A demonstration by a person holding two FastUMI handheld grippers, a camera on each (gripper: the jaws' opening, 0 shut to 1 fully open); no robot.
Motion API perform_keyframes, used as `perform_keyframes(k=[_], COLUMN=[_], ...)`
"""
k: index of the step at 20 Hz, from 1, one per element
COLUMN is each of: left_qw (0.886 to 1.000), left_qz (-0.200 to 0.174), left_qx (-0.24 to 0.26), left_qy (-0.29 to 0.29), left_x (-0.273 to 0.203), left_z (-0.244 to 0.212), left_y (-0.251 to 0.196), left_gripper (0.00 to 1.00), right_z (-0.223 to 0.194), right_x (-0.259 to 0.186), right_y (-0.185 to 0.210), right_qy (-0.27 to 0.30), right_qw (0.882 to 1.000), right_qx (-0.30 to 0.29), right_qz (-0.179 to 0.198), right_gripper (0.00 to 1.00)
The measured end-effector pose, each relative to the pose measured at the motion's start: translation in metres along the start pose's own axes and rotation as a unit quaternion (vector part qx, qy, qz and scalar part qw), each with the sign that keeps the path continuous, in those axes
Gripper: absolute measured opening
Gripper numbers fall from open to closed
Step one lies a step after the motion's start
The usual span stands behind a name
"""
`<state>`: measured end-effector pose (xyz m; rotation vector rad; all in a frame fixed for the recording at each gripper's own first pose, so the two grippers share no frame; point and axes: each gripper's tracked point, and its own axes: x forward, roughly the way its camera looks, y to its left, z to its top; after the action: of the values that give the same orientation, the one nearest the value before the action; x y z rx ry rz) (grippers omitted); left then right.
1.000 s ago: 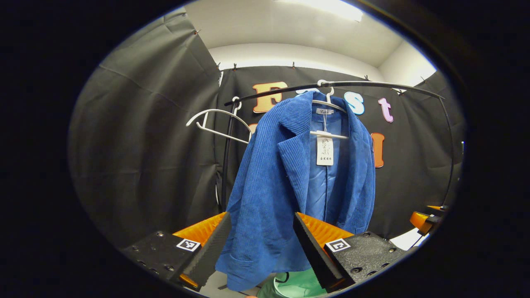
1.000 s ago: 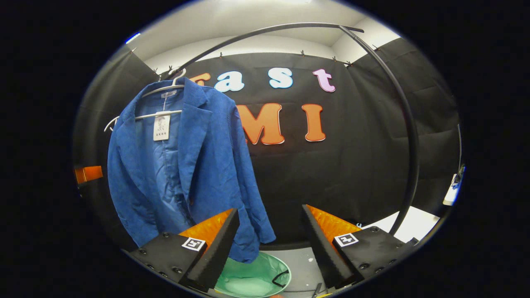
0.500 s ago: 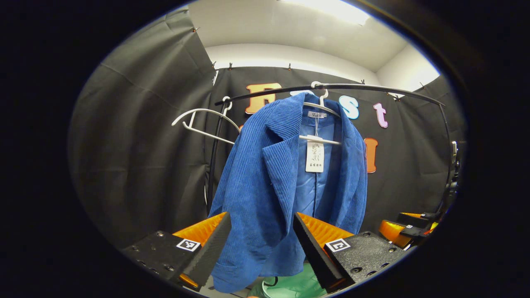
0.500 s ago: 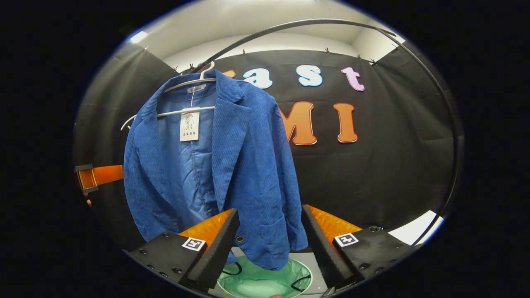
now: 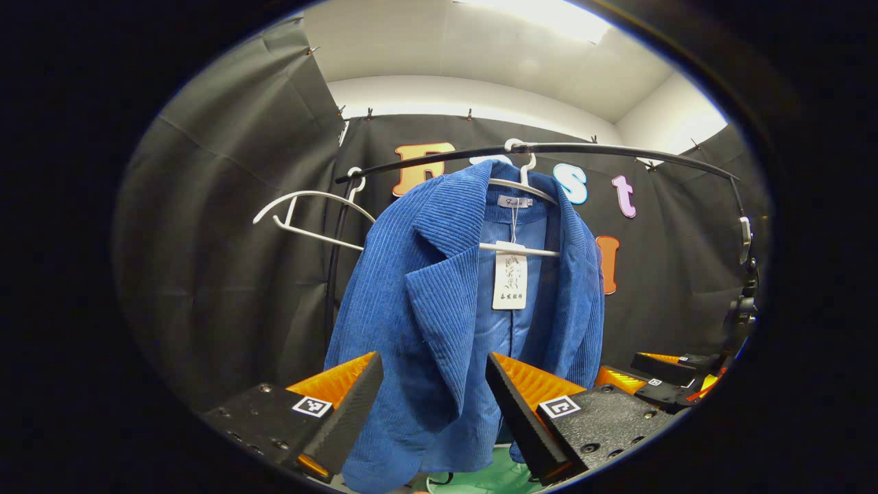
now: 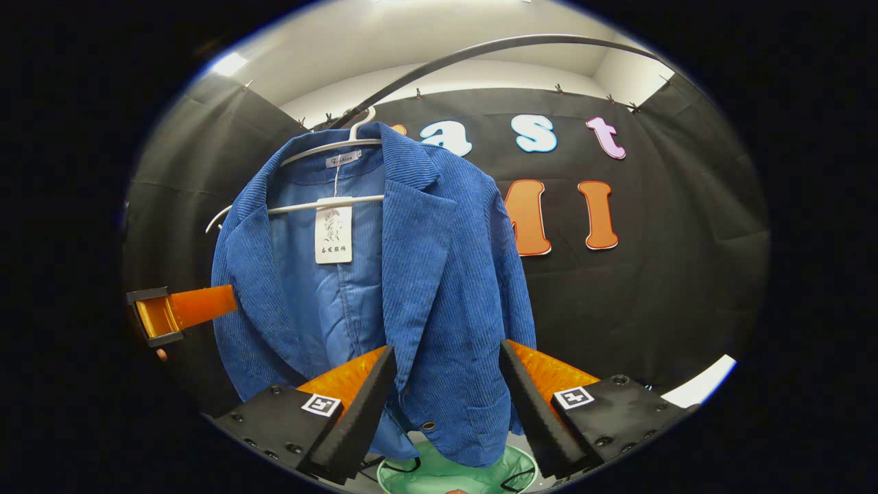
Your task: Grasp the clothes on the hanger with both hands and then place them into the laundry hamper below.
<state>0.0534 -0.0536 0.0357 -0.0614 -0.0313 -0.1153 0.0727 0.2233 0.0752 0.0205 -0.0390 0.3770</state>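
Two grippers are held wide apart in the jaws, and nothing is gripped by either. In the left gripper view, the left gripper (image 5: 432, 405) is aimed at the lower front of the blue corduroy jacket (image 5: 439, 309), whose cloth is seen between the spread fingers; contact cannot be confirmed. In the right gripper view, the right gripper (image 6: 446, 401) is lined up with the opposite front panel of the same jacket (image 6: 425, 274), near its hem and snap.

The jacket is hung on a white plastic hanger (image 6: 322, 204) hooked over a curved black metal rail (image 6: 494, 49). A second, bare white hanger (image 5: 302, 216) is hung just beside it. The pale green laundry hamper (image 6: 459, 473) is seen directly below the hem.

Several risks can be judged from here. If only the loose front panels are pinched, the jacket could be left caught on the hanger's shoulders when pulled. A downward tug could drag the hanger off the rail or swing it into its neighbour. Uneven closing could let one side slip free.
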Motion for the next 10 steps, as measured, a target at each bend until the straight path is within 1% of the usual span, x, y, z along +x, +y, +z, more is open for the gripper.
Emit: perform_keyframes(k=[2,3,7,8,9,10], left_qw=[1.000,1.000,1.000,1.000,1.000,1.000], left_qz=[0.004,0.003,0.007,0.010,0.013,0.015], left_qx=[0.000,0.001,0.010,0.008,0.004,-0.001], left_qy=[-0.001,-0.002,-0.003,-0.003,-0.001,0.001], left_x=[0.007,0.010,0.024,0.028,0.031,0.034], left_z=[0.002,0.004,0.008,0.008,0.008,0.007], left_y=[-0.001,-0.001,-0.002,-0.002,-0.001,0.000], left_gripper=[0.95,0.92,0.92,0.95,0.92,0.92], right_z=[0.003,0.006,0.020,0.024,0.028,0.030], right_x=[0.004,0.012,0.028,0.033,0.038,0.042], right_y=[0.001,0.005,0.013,0.016,0.018,0.019], right_qy=[-0.002,-0.002,-0.013,-0.017,-0.019,-0.020], right_qw=[1.000,1.000,1.000,1.000,1.000,1.000], right_qx=[-0.003,-0.004,-0.005,-0.005,-0.007,-0.008], right_qz=[0.002,0.004,0.012,0.014,0.015,0.015], right_gripper=[0.89,0.89,0.89,0.89,0.88,0.89])
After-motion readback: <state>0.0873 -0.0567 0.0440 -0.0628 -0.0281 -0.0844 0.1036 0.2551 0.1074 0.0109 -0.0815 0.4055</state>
